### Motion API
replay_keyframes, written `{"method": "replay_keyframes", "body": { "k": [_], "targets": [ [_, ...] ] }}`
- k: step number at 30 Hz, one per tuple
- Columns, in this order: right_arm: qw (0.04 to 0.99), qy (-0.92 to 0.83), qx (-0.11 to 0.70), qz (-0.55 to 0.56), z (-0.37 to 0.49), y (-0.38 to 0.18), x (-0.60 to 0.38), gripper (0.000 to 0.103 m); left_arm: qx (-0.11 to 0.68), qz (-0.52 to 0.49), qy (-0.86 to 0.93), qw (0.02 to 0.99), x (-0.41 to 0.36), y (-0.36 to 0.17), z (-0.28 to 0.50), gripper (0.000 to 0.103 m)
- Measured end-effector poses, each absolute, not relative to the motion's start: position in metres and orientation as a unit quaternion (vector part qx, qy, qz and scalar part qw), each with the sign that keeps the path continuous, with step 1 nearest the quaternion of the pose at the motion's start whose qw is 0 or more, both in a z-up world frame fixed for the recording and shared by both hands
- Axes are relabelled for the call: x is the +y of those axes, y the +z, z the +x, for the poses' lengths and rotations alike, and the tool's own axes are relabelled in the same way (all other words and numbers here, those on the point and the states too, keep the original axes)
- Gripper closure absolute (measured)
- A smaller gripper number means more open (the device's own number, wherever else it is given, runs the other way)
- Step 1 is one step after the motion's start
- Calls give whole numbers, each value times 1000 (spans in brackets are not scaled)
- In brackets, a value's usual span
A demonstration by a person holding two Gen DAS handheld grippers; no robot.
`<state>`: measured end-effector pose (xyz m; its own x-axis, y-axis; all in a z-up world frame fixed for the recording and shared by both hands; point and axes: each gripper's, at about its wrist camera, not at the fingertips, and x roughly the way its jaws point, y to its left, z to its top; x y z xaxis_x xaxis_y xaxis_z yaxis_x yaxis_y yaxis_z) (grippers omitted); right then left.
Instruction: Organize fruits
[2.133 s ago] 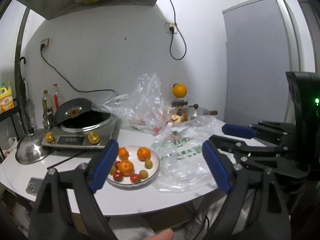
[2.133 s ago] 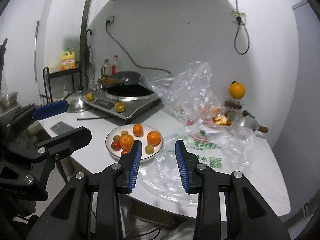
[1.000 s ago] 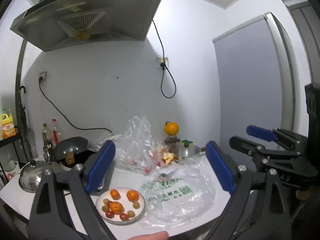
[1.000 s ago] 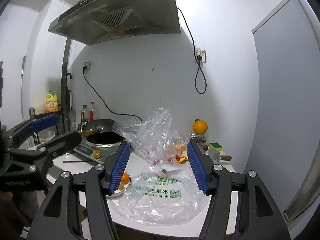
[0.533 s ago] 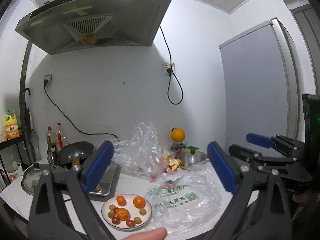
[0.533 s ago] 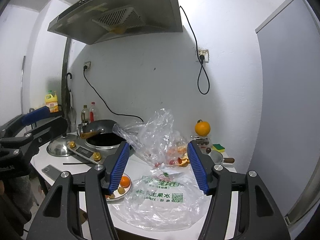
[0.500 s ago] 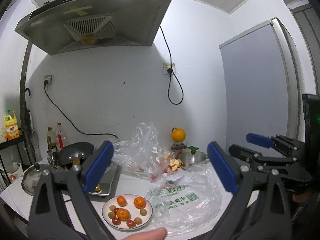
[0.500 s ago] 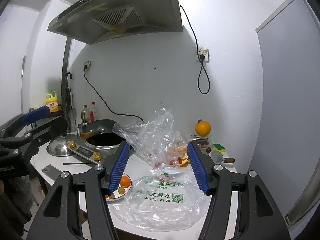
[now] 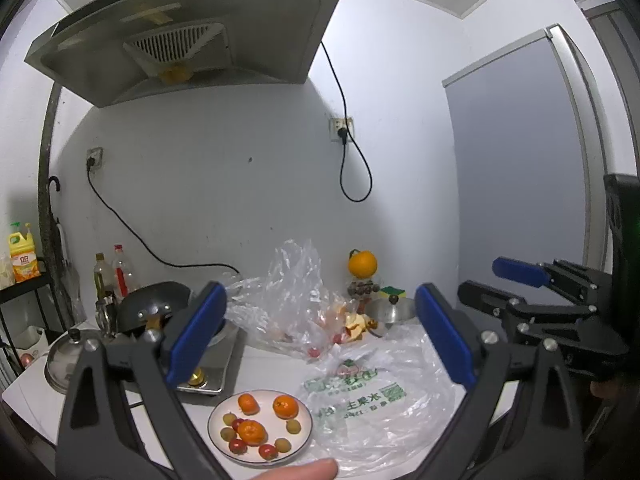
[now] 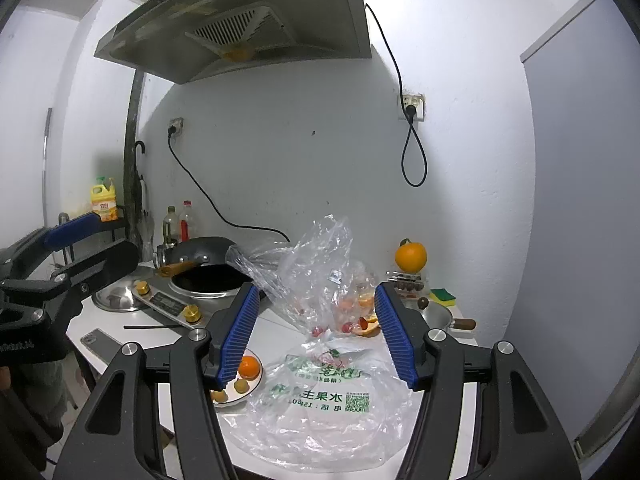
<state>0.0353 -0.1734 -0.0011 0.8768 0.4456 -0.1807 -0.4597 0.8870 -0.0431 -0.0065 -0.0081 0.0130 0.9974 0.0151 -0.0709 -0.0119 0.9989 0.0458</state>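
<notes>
Both grippers — left point(image 9: 320, 336) and right point(image 10: 314, 332) — hung wide open and empty, well back from the table point(image 9: 36, 404), probably to survey it. The fruits point(image 9: 256, 428) sat on a plate point(image 9: 304, 436) at the near edge, left of a flat bag point(image 9: 376, 412); the hood point(image 9: 184, 40) loomed above the kitchen wall.

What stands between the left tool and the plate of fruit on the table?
Nothing visible does. The left tool is open and held above the table, apart from everything. The plate lies uncovered below it. The printed plastic bag lies beside the plate, to its right, and does not cover the fruit.
</notes>
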Motion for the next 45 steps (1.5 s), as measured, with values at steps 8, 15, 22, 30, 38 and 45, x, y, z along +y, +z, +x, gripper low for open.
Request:
{"method": "replay_keyframes", "body": {
  "k": [8, 15, 22, 30, 38, 45],
  "targets": [
    [966, 238, 87, -43, 46, -1, -171, 40, 44, 23, 11, 999, -6, 12, 5, 7],
    [966, 240, 90, -42, 53, -2, -171, 40, 54, 24, 13, 998, -6, 11, 16, 7],
    [964, 245, 95, -43, 63, -2, -170, 40, 58, 22, 17, 998, -5, 10, 25, 7],
    [962, 250, 97, -44, 72, 0, -170, 40, 60, 22, 16, 998, -4, 12, 32, 7],
    [961, 254, 102, -47, 77, -1, -169, 40, 64, 22, 19, 998, -3, 13, 38, 7],
    [960, 258, 104, -46, 83, -1, -169, 40, 65, 21, 22, 997, -4, 14, 43, 7]
  ]
}}
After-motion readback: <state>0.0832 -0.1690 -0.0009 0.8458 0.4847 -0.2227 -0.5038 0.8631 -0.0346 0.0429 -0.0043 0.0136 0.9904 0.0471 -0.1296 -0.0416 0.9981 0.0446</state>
